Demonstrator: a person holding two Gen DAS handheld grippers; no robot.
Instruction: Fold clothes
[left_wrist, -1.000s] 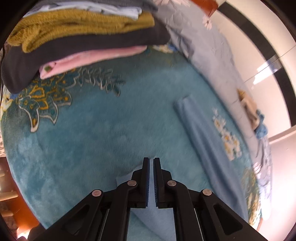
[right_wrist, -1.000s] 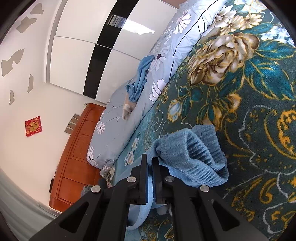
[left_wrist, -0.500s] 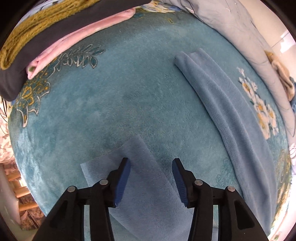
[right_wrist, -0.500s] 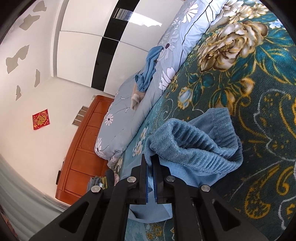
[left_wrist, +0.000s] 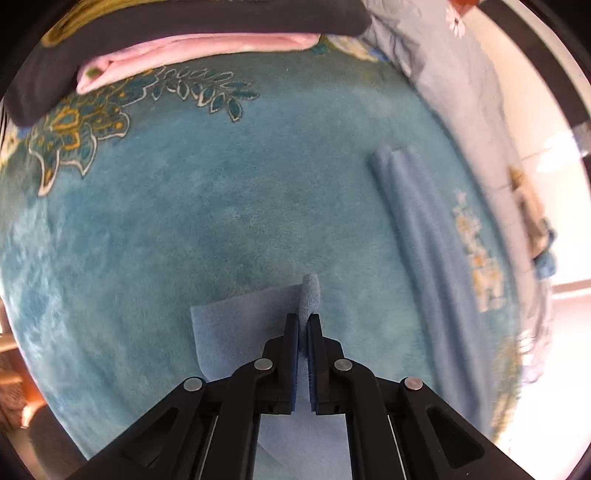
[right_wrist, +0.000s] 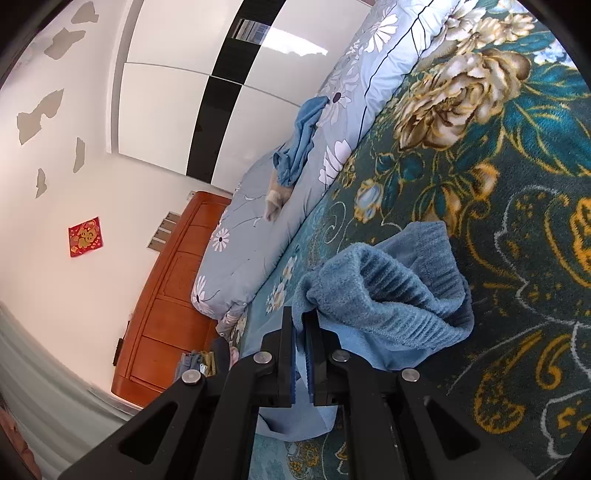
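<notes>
A light blue knit garment lies on a teal floral blanket. My left gripper is shut on a pinched-up corner of it, and a small ridge of cloth pokes out past the tips. One long folded strip of the same garment stretches away on the right. In the right wrist view my right gripper is shut on the ribbed hem of the blue garment, which is lifted and bunched into a hump above the blanket.
A stack of folded clothes sits at the far edge: a pink piece under a dark one. A pale floral quilt with a crumpled blue cloth runs beside the blanket. A wooden headboard and white wardrobe stand beyond.
My left gripper was shut a second ago, stood open over the flat corner half a second ago, and has now shut on it. The right gripper has kept its hold on the hem.
</notes>
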